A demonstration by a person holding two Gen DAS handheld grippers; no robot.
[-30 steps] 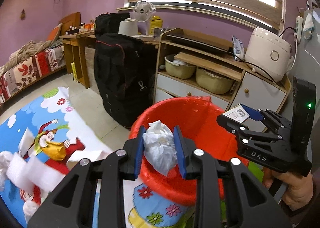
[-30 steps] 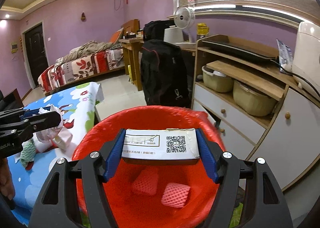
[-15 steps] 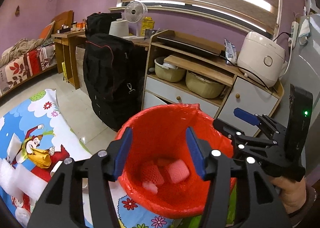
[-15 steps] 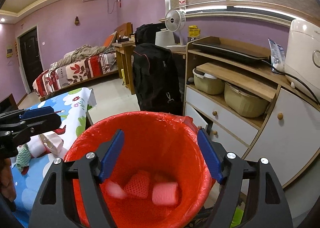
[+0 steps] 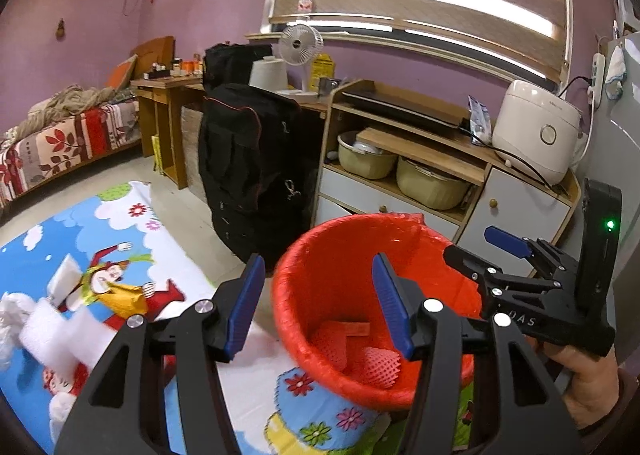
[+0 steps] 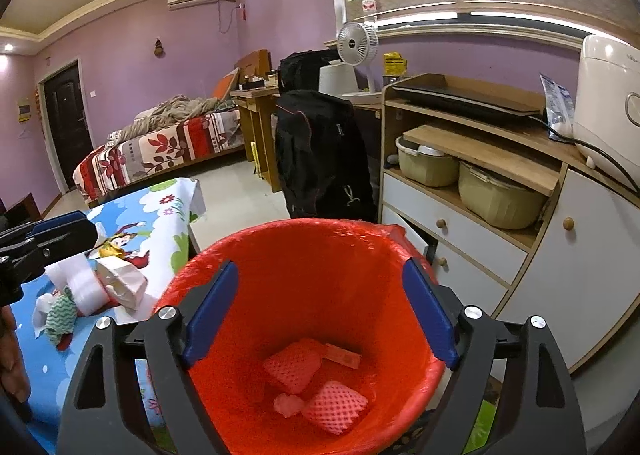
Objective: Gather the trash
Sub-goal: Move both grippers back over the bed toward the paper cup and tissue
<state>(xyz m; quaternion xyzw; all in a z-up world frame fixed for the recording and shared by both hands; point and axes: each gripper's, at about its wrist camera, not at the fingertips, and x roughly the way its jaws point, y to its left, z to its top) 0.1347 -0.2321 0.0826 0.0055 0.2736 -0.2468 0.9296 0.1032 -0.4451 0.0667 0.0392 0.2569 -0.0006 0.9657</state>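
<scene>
A red trash bin (image 6: 312, 255) lined with a red bag stands by the table edge; it also shows in the left wrist view (image 5: 340, 247). Inside lie foam net pieces (image 6: 336, 407), a small box (image 6: 342, 355) and a crumpled wad (image 6: 288, 405). My right gripper (image 6: 320, 311) is open and empty right above the bin. My left gripper (image 5: 320, 307) is open and empty above the bin's left rim. The right gripper shows in the left wrist view (image 5: 496, 251). More trash lies on the table: white foam sheets (image 5: 48, 331), a torn paper bag (image 6: 120, 279), a green patterned wad (image 6: 60, 315).
The table has a colourful cartoon cloth (image 5: 100, 239). A black bag (image 5: 248, 167) stands behind the bin. A wooden cabinet (image 5: 440, 183) with basins and a white rice cooker (image 5: 536, 131) is at the right. A bed (image 6: 160, 147) is at the far left.
Both grippers opened: the crumpled wad fell from the left one and the small box from the right one into the bin. The left gripper has drawn back and leftwards.
</scene>
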